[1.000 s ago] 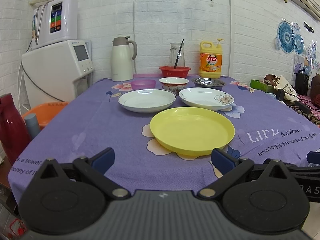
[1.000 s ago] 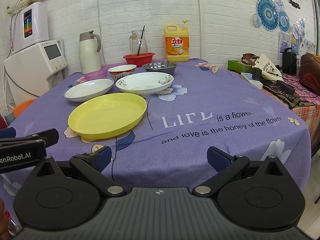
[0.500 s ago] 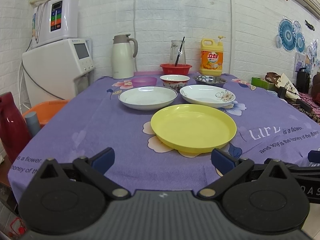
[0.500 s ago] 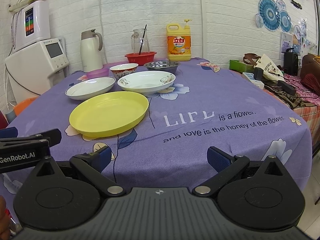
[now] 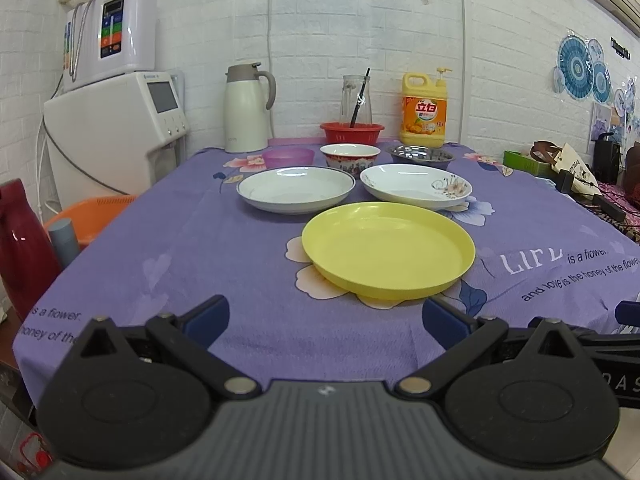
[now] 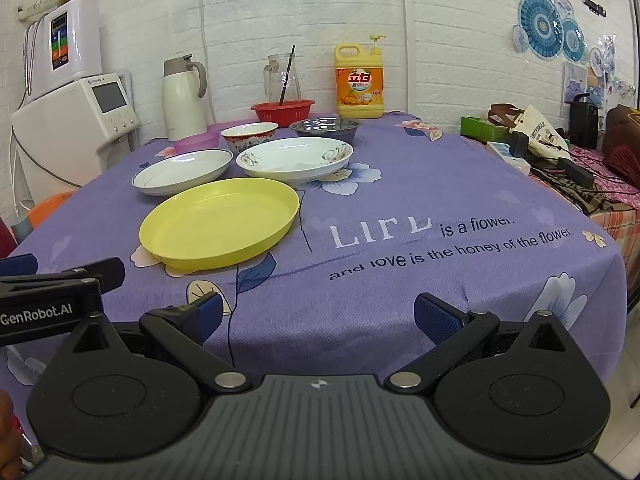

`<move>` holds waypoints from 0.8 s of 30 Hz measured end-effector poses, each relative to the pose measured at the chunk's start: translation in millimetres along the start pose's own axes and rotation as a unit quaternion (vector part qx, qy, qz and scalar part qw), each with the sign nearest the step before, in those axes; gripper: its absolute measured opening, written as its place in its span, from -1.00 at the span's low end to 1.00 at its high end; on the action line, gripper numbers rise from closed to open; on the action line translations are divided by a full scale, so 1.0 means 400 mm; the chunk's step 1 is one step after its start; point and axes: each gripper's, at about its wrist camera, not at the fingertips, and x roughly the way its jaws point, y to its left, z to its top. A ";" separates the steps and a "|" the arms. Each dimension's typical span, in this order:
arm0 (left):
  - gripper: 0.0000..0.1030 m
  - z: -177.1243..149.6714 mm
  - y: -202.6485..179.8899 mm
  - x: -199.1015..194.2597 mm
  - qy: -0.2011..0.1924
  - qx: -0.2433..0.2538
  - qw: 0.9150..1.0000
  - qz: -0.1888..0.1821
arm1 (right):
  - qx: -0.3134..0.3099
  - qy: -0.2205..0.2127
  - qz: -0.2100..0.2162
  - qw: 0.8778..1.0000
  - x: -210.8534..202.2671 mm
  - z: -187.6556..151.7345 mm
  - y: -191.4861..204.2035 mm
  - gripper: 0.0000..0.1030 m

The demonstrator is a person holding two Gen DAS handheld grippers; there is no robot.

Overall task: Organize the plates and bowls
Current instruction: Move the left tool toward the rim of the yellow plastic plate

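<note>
A yellow plate [image 5: 388, 252] [image 6: 220, 222] lies nearest on the purple tablecloth. Behind it lie a white plate with a dark rim [image 5: 295, 189] [image 6: 182, 171] and a white plate with a flower print [image 5: 416, 186] [image 6: 295, 159]. Further back stand a purple bowl [image 5: 288, 157], a red-patterned bowl [image 5: 350, 155] [image 6: 249, 135] and a metal bowl [image 5: 420, 156] [image 6: 325, 127]. My left gripper [image 5: 326, 320] is open and empty, just short of the yellow plate. My right gripper [image 6: 318, 318] is open and empty at the table's front edge, right of the plate.
At the back stand a white thermos [image 5: 245, 108], a red basket [image 5: 352, 132] with a glass jug, and a yellow detergent bottle [image 5: 424, 116]. A white appliance [image 5: 116, 128] and an orange basin [image 5: 94, 216] stand left of the table. Clutter lies on the right [image 6: 560, 152].
Both grippers have risen and edged slightly forward toward the table. No dishes have moved. Both grippers stay open.
</note>
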 end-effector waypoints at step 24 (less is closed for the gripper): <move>0.98 0.046 0.045 0.111 0.040 -0.034 0.998 -0.027 | -0.004 0.015 -0.010 1.000 0.049 0.024 -0.016 1.00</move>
